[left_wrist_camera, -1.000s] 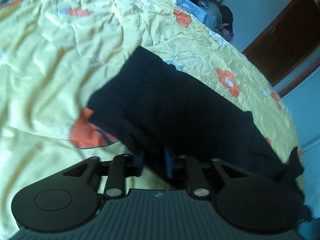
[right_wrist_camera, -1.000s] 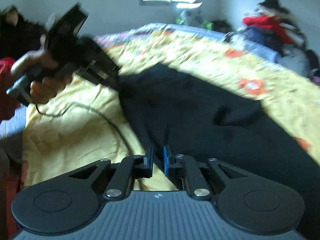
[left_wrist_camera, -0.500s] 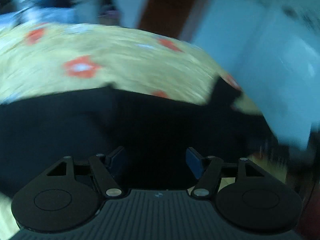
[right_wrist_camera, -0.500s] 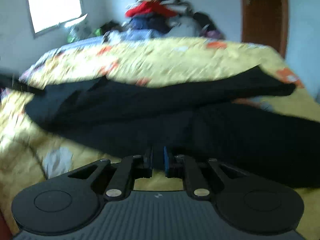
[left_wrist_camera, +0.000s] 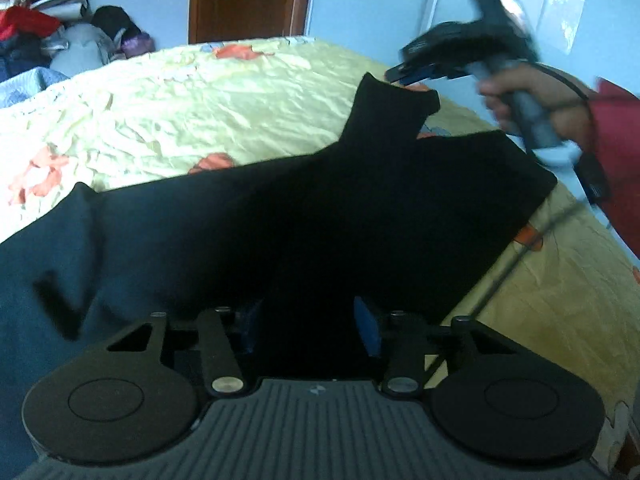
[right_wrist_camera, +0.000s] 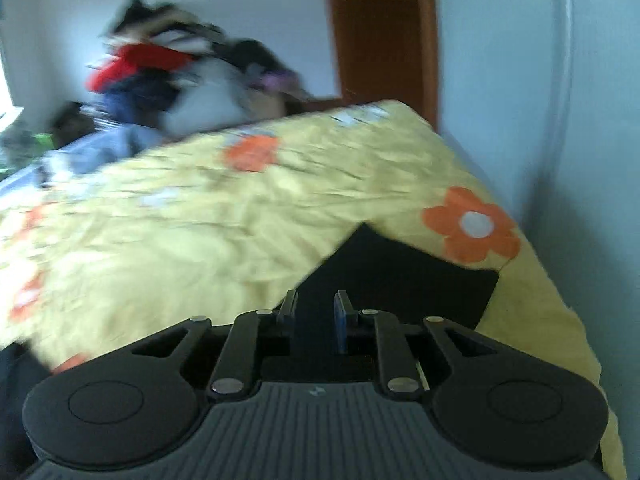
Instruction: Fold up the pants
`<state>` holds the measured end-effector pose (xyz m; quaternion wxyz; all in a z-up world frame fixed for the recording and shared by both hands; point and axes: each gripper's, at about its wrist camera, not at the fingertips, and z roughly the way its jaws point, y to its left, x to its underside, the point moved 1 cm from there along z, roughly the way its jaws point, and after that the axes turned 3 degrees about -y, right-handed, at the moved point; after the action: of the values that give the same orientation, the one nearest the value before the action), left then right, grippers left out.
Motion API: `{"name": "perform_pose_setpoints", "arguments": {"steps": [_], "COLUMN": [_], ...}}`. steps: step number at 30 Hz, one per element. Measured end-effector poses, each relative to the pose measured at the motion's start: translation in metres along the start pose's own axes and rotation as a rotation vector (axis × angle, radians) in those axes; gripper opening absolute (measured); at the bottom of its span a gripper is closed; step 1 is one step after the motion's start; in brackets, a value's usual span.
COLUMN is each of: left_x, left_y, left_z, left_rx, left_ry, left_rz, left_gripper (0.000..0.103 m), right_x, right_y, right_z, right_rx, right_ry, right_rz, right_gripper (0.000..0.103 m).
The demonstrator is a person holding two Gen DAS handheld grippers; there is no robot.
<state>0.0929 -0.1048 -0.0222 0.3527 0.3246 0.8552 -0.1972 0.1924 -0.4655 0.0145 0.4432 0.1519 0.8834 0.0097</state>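
Observation:
Black pants lie spread across a yellow flowered bedcover. My left gripper hangs low over their wide middle. Its jaws are closing, with black cloth showing between the blue pads, which stand well apart. In the left wrist view the right gripper, held by a person's hand, hovers at the tip of a raised leg end. In the right wrist view that gripper is opening by a narrow gap above the dark leg end, with nothing pinched.
The bedcover's corner drops off beside a pale wall. A brown door stands behind the bed. A heap of clothes is piled at the far left. A thin cable trails over the cover from the red sleeve.
Both views have swung toward the door end of the bed. My left gripper let go of the pants edge, opened wide, then narrowed. My right gripper travelled to the leg end and parted slightly.

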Motion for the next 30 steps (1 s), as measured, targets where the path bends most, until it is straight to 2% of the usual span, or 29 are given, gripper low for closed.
{"name": "perform_pose_setpoints", "arguments": {"steps": [3,5,6,7,8,11,13,16,17,18,19,21,22,27,30], "left_x": [-0.004,-0.004,-0.005,-0.005,-0.006,-0.008,-0.011,-0.012,-0.012,-0.012,-0.012,-0.011,-0.011,-0.007,-0.006], "left_y": [0.001,0.000,-0.001,-0.002,-0.003,-0.003,-0.002,0.001,0.002,0.002,0.002,0.002,0.002,0.001,-0.003], "left_z": [0.002,0.004,0.005,0.006,0.008,0.011,0.014,0.017,0.017,0.017,0.017,0.016,0.016,0.012,0.010], "left_rx": [0.005,0.005,0.006,0.005,0.004,0.005,0.013,0.020,0.026,0.029,0.032,0.035,0.037,0.044,0.036], "left_ry": [-0.014,-0.020,-0.025,-0.028,-0.031,-0.032,-0.031,-0.037,-0.038,-0.041,-0.044,-0.055,-0.058,-0.077,-0.085], "left_rz": [-0.015,-0.012,-0.005,0.000,0.003,-0.001,-0.016,-0.037,-0.043,-0.043,-0.039,-0.034,-0.035,-0.023,-0.005], "left_gripper": [0.048,0.048,0.048,0.048,0.047,0.031,0.016,0.008,0.007,0.006,0.004,0.003,0.003,0.002,0.002], "right_x": [-0.004,-0.007,-0.008,-0.008,-0.009,-0.012,-0.014,-0.011,-0.010,-0.010,-0.010,-0.010,-0.011,-0.003,0.007], "right_y": [0.005,0.008,0.010,0.010,0.011,0.011,0.006,-0.003,-0.004,-0.005,-0.005,-0.007,-0.010,-0.037,-0.058], "right_z": [0.032,0.049,0.056,0.059,0.060,0.068,0.075,0.088,0.089,0.090,0.089,0.083,0.079,0.036,0.010], "right_rx": [0.085,0.159,0.190,0.207,0.228,0.279,0.313,0.300,0.291,0.280,0.260,0.226,0.208,0.126,0.119], "right_ry": [0.040,0.052,0.055,0.050,0.041,0.036,0.043,0.078,0.072,0.065,0.055,0.032,0.008,-0.129,-0.170], "right_rz": [0.009,0.003,0.013,0.019,0.020,0.034,0.064,0.114,0.118,0.114,0.109,0.131,0.151,0.283,0.322], "right_gripper": [0.021,0.038,0.056,0.067,0.067,0.067,0.067,0.067,0.064,0.051,0.033,0.012,0.009,0.007,0.007]}}
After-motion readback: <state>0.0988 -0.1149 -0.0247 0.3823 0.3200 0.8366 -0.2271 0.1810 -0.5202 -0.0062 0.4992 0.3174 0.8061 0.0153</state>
